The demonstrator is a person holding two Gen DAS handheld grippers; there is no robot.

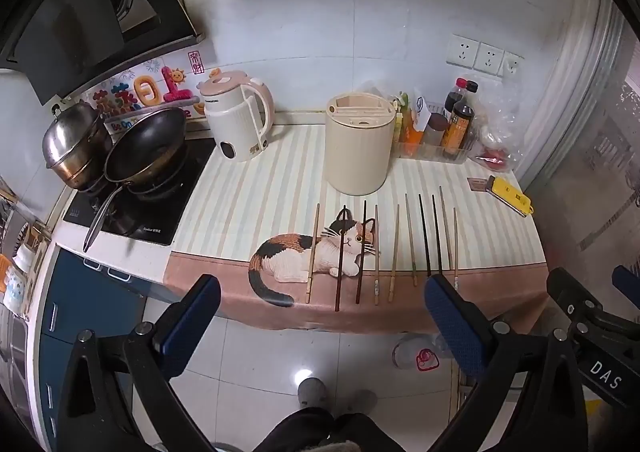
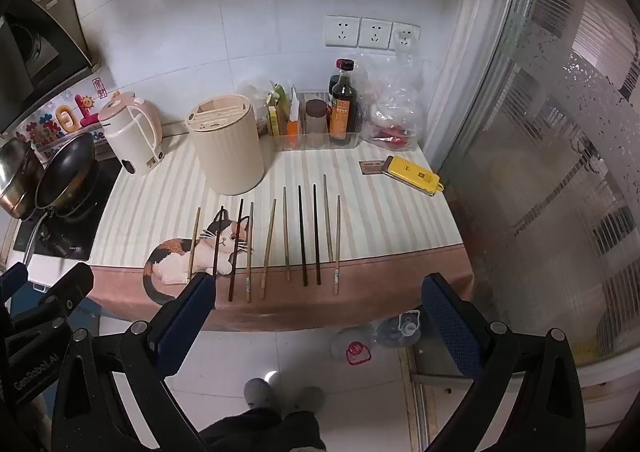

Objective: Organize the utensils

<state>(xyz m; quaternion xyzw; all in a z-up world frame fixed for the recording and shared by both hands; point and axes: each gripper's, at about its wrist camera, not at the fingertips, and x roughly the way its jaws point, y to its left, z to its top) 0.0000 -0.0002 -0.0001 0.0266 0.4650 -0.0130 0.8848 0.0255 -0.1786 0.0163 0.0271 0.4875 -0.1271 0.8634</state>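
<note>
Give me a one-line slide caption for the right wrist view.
Open right gripper held short of the chopsticks lined up on the cat-print mat, cream utensil holder behind them.

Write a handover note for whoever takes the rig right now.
Left gripper: open, empty, held off the counter's front edge.
Right gripper: open, empty, likewise short of the counter.
Chopsticks: ten lie side by side on the cat mat, tips pointing to the wall: some pale, some dark.
Holder: cream cylinder standing behind them, slots on top, no chopsticks visible in it.
Done: nothing yet.
Left: probably pick up each chopstick and drop it into the holder.
</note>
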